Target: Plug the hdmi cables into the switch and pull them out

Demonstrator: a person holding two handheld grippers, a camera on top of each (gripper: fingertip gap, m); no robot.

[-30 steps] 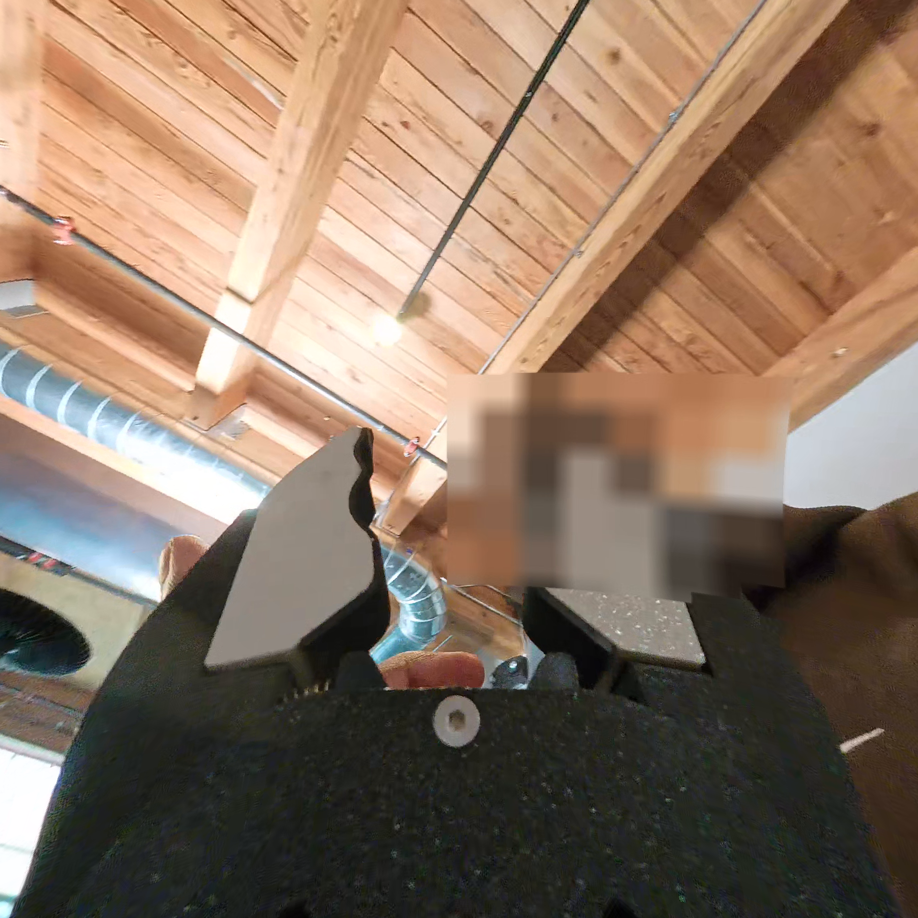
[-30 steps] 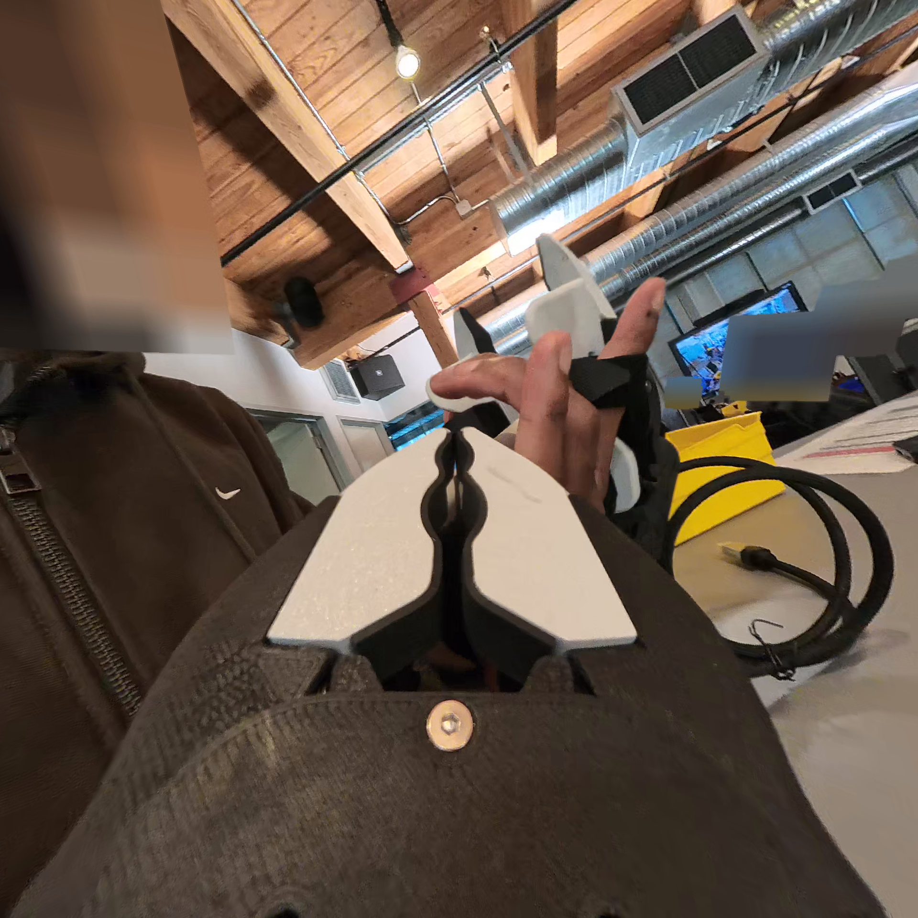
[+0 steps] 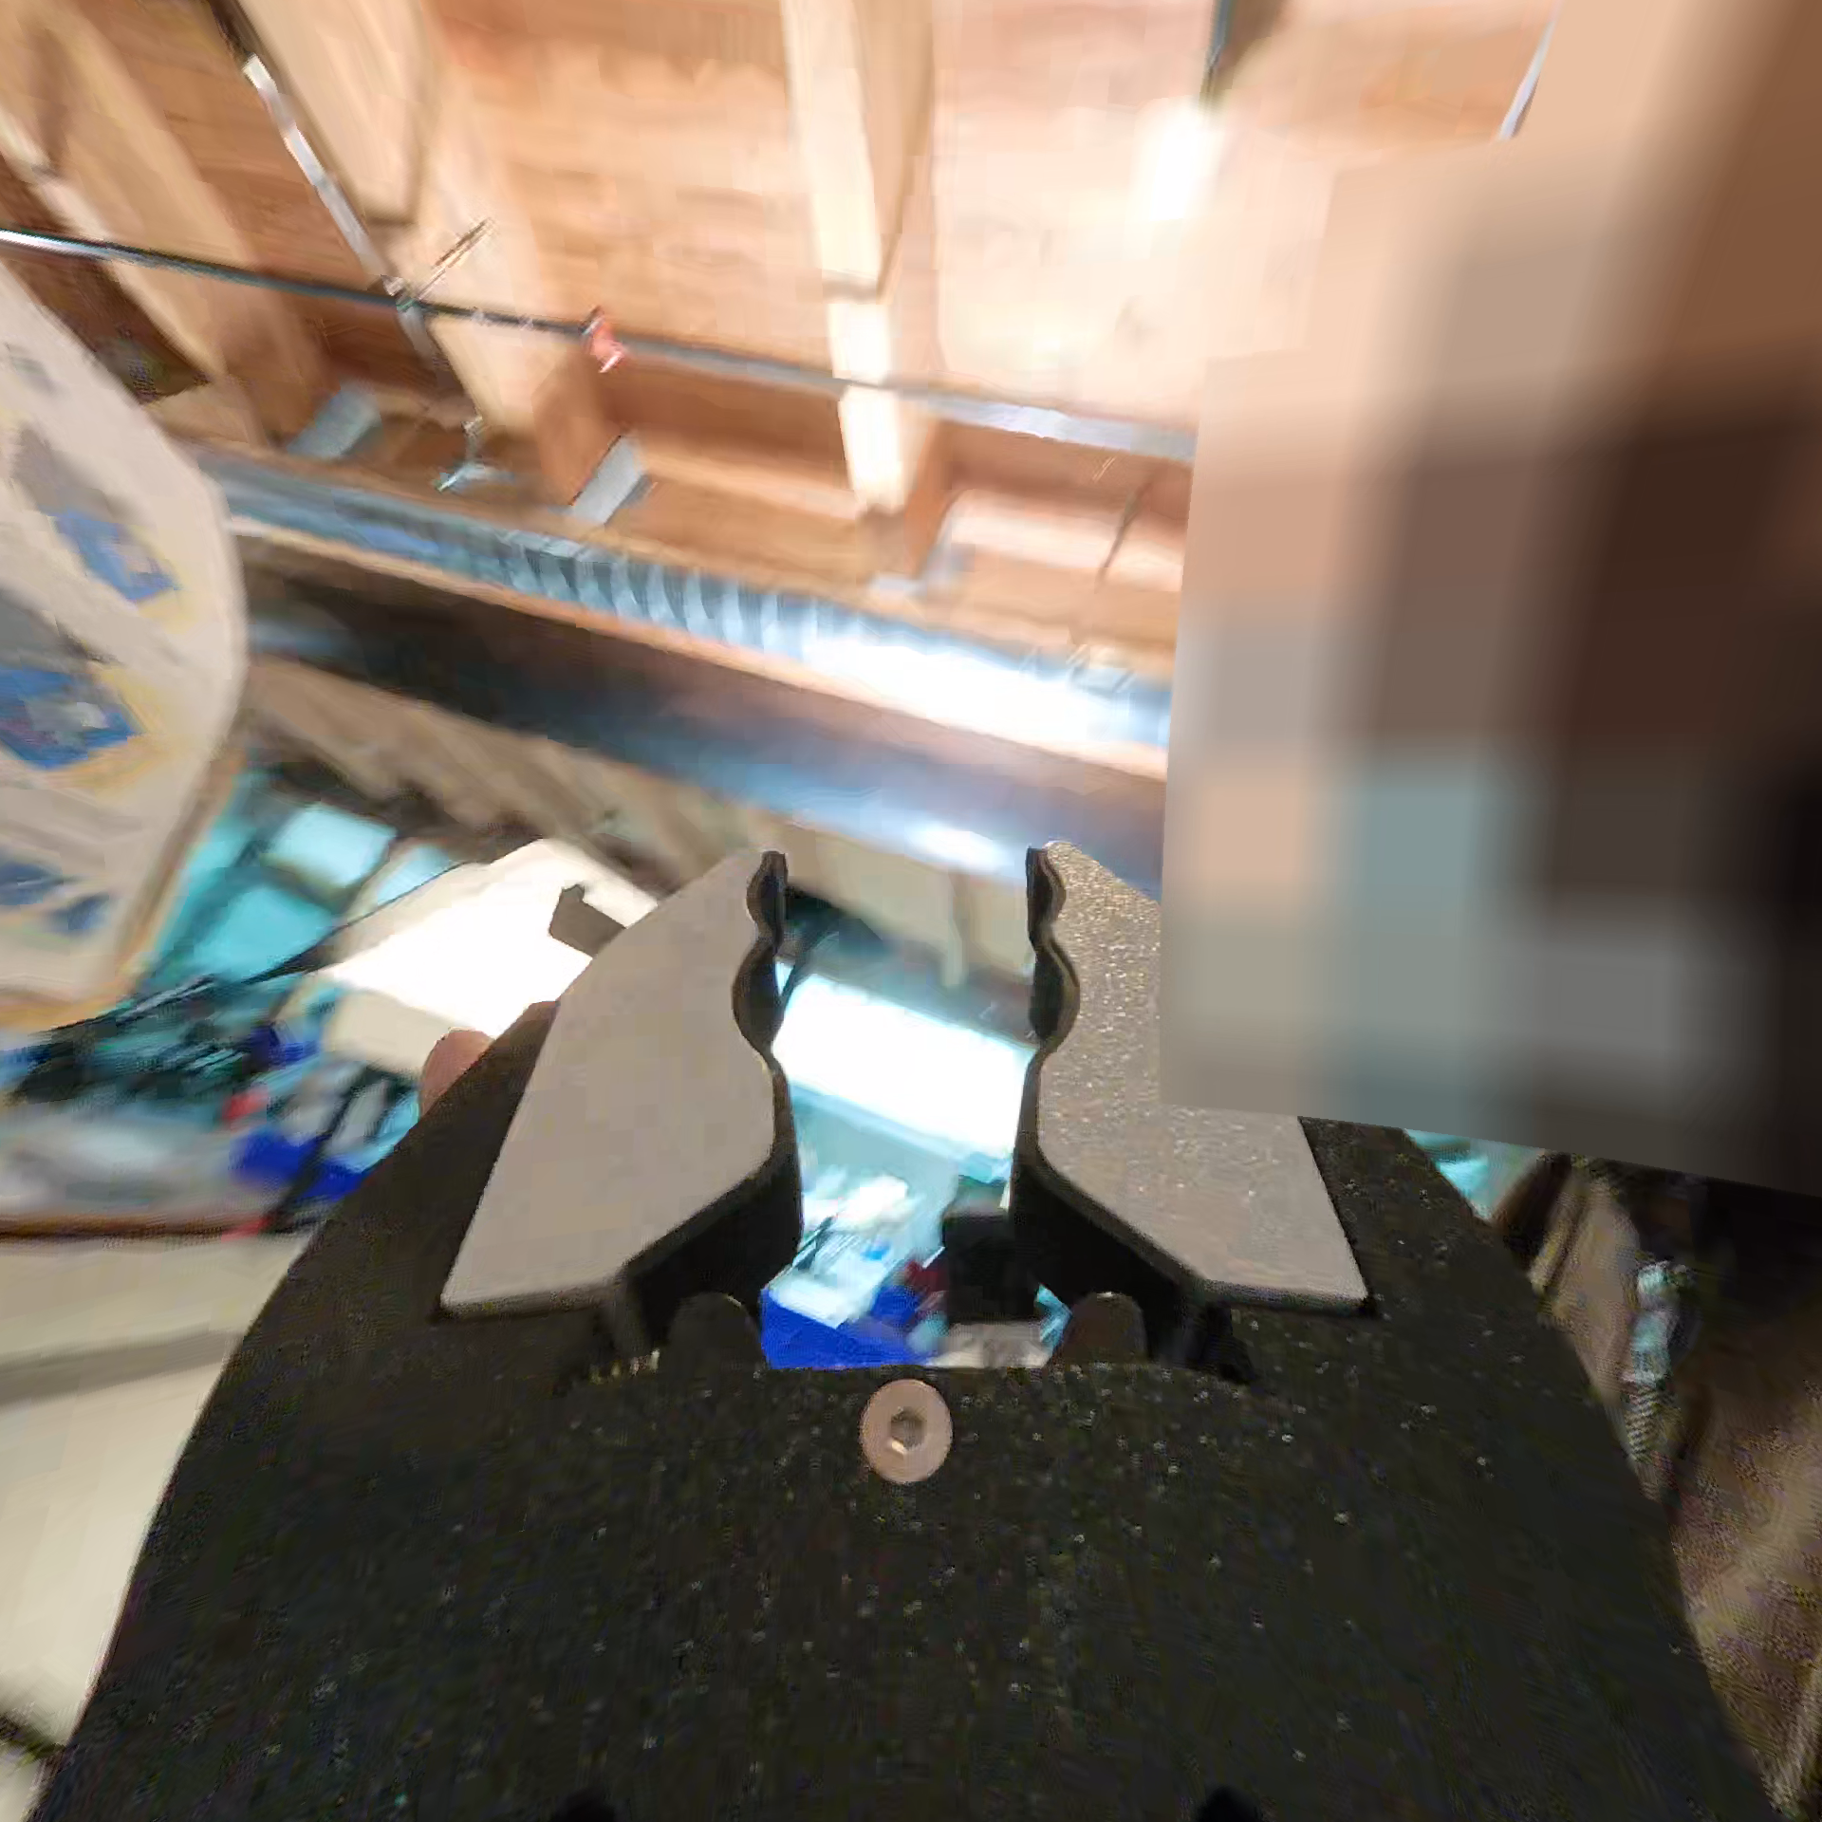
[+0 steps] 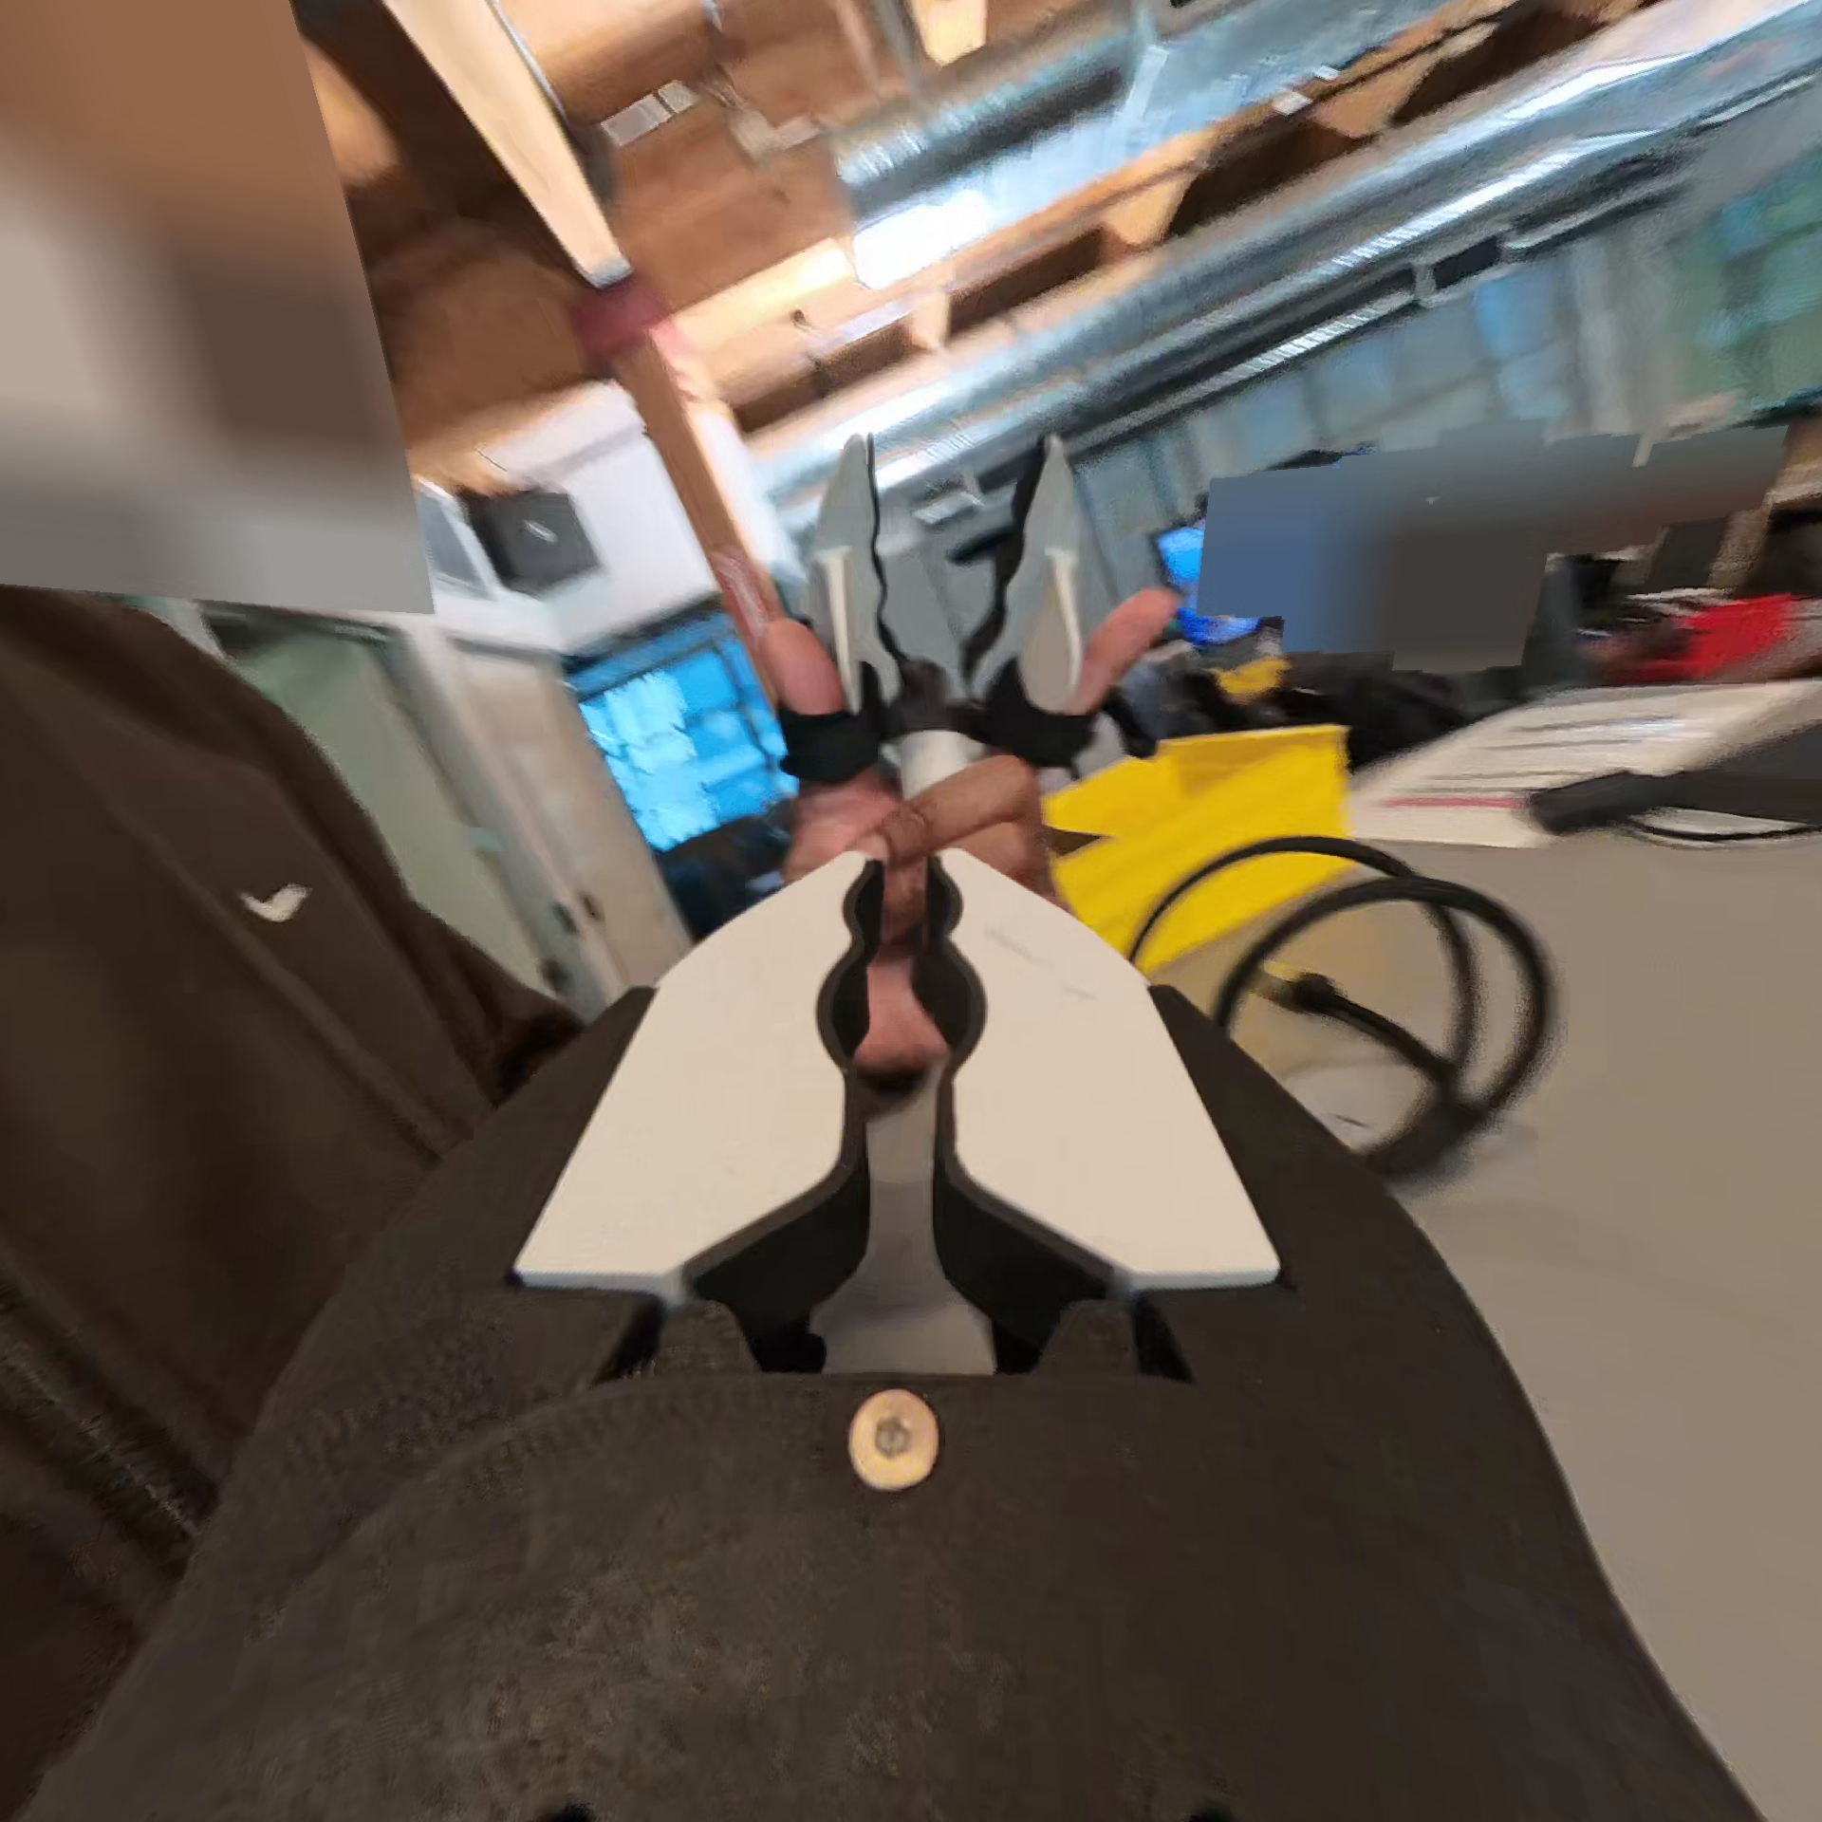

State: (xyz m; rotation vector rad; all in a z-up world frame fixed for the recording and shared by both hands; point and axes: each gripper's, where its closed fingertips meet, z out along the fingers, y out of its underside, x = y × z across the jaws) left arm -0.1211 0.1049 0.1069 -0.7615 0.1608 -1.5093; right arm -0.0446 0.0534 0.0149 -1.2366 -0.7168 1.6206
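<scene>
Behind blur, left claw (image 3: 902, 946) gaping bare, right claw (image 4: 902, 897) slightly parted, unclear background.

The left gripper (image 3: 902, 946) has pale grey fingers edged in black on a speckled black body; the right gripper (image 4: 905, 922) has white fingers edged in black on a black body. The ceiling (image 3: 690, 246) is warm orange-brown wood. The jacket (image 4: 197, 986) is dark brown, the bin (image 4: 1223, 818) bright yellow, the coiled cable (image 4: 1380, 946) black, the table (image 4: 1627, 1085) grey.
</scene>
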